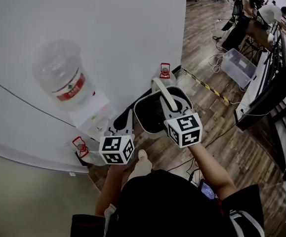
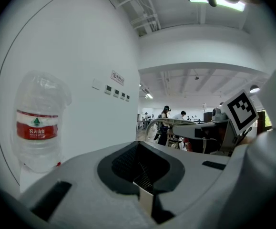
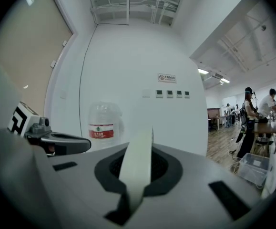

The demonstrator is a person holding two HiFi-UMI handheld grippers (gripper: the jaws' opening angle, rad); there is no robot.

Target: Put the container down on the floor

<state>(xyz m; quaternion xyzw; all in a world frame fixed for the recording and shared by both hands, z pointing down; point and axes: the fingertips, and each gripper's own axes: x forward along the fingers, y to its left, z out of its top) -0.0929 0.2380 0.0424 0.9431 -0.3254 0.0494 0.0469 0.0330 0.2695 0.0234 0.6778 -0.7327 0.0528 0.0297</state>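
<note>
The container [image 1: 150, 116] is a dark bucket with a pale rim and a cream handle [image 1: 163, 90]. It hangs above the wood floor [image 1: 217, 147], in front of the white wall. My right gripper [image 1: 170, 105] is shut on the handle, which runs up between its jaws as a cream band [image 3: 137, 166] in the right gripper view. My left gripper [image 1: 123, 122] sits at the container's left rim. Its jaws are shut, with a pale strip [image 2: 146, 202] pinched between them. The container's underside is hidden.
A water dispenser with a large clear bottle [image 1: 63, 78] stands against the wall at left. Jugs with red caps [image 1: 165, 72] [image 1: 81, 147] sit on the floor by the wall. A clear bin [image 1: 237, 65], cables [image 1: 214, 58], a desk [image 1: 276, 83] and people [image 1: 244, 14] are at the right.
</note>
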